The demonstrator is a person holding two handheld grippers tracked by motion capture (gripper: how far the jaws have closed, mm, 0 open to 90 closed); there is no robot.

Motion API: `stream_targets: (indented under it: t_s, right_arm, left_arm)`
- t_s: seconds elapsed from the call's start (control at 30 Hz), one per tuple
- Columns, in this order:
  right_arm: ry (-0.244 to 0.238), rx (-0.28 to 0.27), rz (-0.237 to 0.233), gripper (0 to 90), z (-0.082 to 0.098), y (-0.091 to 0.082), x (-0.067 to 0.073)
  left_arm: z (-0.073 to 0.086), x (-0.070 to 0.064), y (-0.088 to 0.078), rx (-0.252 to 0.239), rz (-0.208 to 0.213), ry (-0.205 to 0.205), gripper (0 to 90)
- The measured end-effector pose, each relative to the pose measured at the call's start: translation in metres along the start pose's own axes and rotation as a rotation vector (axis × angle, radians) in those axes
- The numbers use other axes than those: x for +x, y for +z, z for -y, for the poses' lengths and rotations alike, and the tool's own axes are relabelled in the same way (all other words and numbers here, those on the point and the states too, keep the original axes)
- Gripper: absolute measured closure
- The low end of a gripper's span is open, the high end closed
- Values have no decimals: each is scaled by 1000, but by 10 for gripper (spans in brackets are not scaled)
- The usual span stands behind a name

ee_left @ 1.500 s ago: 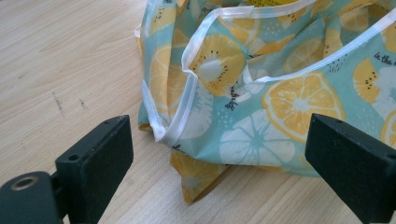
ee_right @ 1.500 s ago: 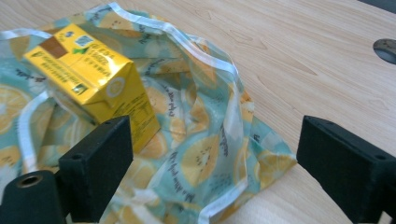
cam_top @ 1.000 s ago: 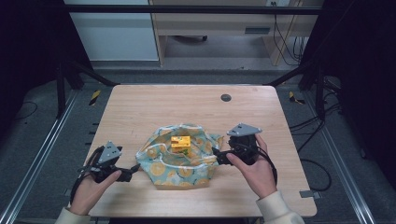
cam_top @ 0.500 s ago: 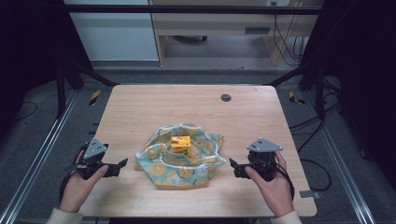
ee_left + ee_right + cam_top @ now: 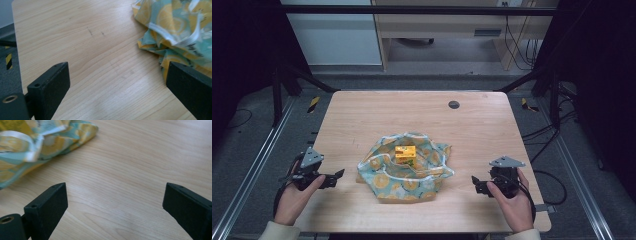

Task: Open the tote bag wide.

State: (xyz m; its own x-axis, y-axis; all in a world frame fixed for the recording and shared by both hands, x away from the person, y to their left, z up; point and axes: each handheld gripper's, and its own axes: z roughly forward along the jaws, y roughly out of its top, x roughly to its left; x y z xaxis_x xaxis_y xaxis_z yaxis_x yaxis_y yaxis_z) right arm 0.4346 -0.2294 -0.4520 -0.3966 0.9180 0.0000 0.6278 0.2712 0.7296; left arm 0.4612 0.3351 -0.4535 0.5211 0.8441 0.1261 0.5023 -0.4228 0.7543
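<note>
Block point(image 5: 404, 153) on cloth point(image 5: 412, 180), mid-table point(image 5: 362, 115)

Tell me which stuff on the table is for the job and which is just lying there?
For the job:
lemon-print cloth
small yellow box sitting on the cloth
left gripper, open
right gripper, open

Just lying there:
dark round spot near the table's far edge

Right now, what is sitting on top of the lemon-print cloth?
A small yellow block sits in the hollow of the crumpled cloth. The folds cover whatever lies beneath it; both grippers are open, apart from it.
</note>
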Motion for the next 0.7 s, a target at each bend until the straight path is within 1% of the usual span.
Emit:
stream_targets:
  t_s: [0.03,0.07,0.1,0.2,0.33,0.43,0.47,0.53,0.57,0.6,0.63,0.67,0.7]
  right_arm:
    - [8,5,10,67,2,3,-3]
    - [19,22,24,77,5,9,-9]
    - [19,22,24,77,5,9,-9]
    - [37,34,32,95,9,16,-16]
    - [50,36,33,107,13,23,-22]
    - [71,32,38,118,17,26,-23]
    - [70,38,33,118,19,27,-23]
    - [60,60,35,114,23,28,-20]
    - [47,57,42,113,26,28,-20]
    - [44,52,43,113,28,28,-19]
    - [52,48,36,112,29,27,-20]
    - [55,28,49,111,29,26,-21]
    - [55,28,49,111,29,26,-21]
  left_arm:
    - [1,1,1,7,-4,0,51]
    - [2,2,3,12,-6,-3,51]
    - [3,3,4,20,-8,0,51]
    - [6,6,9,56,-24,12,55]
    - [11,9,14,92,-35,13,69]
    - [13,11,19,114,-32,-5,71]
    - [14,11,20,123,-33,-9,73]
    - [13,9,21,120,-39,-5,74]
    - [12,9,22,119,-36,-1,74]
    - [12,8,22,124,-34,1,73]
    - [12,6,23,129,-33,3,73]
    - [12,6,23,138,-31,10,73]
    - [12,5,24,139,-32,11,73]
